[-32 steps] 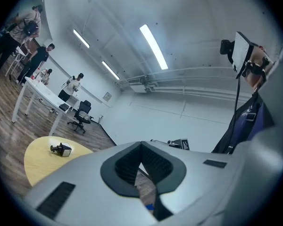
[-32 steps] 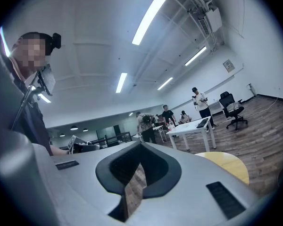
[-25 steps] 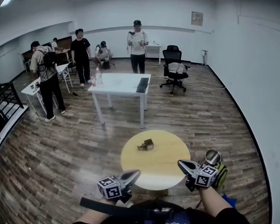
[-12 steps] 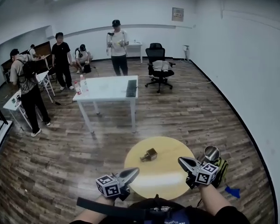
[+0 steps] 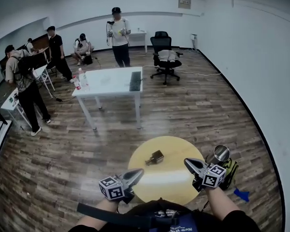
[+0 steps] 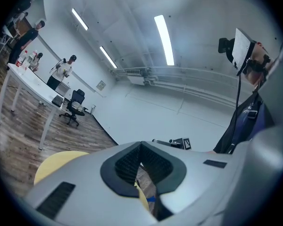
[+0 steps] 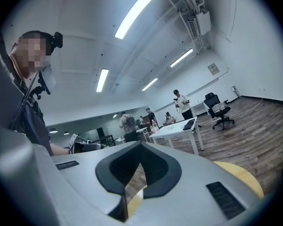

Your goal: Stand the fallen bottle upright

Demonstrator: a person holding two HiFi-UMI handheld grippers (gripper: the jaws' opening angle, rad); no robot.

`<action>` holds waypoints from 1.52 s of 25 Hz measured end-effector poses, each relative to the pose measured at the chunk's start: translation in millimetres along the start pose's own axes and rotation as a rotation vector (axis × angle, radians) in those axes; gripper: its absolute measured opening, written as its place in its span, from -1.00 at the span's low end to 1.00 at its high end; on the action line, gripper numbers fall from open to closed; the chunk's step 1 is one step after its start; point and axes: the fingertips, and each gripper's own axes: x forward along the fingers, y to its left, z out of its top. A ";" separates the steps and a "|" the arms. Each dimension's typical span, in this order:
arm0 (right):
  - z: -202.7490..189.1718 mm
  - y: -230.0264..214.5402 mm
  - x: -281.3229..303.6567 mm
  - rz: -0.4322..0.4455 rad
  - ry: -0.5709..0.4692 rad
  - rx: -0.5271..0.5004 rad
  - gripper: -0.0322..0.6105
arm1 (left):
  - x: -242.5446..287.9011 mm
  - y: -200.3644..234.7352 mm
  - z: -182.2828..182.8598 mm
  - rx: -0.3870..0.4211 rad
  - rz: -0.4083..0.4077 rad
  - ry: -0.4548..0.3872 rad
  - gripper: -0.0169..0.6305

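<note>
The small brown bottle lies on its side near the middle of the round yellow table, with bare tabletop all round it and every edge well clear. Its long axis runs slantwise, the narrow neck end pointing toward the near left. It sits ahead of both claws, between their lines. The left gripper looks somewhat nearer than the right gripper. Both hover over the table's near rim with jaws pressed together, empty, so either must open before reaching in.
</note>
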 end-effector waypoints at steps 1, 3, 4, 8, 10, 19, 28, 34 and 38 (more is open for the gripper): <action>3.6 -9.8 3.1 0.014 0.000 0.005 -0.89 | 9.7 2.6 1.5 0.005 0.011 0.001 -0.92; 10.6 -32.1 9.0 0.047 0.009 0.017 -0.89 | 31.6 6.6 5.7 0.011 0.036 -0.002 -0.92; 13.9 -44.1 10.1 0.064 0.018 0.020 -0.89 | 43.2 7.2 6.7 0.011 0.049 -0.008 -0.92; 35.0 -90.0 12.1 0.139 0.030 0.006 -0.89 | 90.5 8.4 7.7 0.007 0.102 -0.034 -0.92; 45.1 -110.9 16.4 0.173 0.029 -0.002 -0.89 | 113.8 13.2 9.0 -0.007 0.123 -0.052 -0.92; 38.6 -167.8 31.4 0.197 0.061 0.014 -0.89 | 158.4 35.2 -9.0 -0.041 0.155 -0.030 -0.92; 4.5 -150.7 106.8 0.164 0.136 -0.079 -0.89 | 130.5 100.7 -2.3 -0.030 0.114 0.013 -0.92; -31.1 -140.4 174.1 0.182 0.216 -0.201 -0.89 | 103.1 150.2 -9.3 -0.042 0.142 0.038 -0.92; -81.9 -139.4 214.6 0.208 0.309 -0.201 -0.83 | 85.2 181.3 -25.8 -0.075 0.180 0.049 -0.92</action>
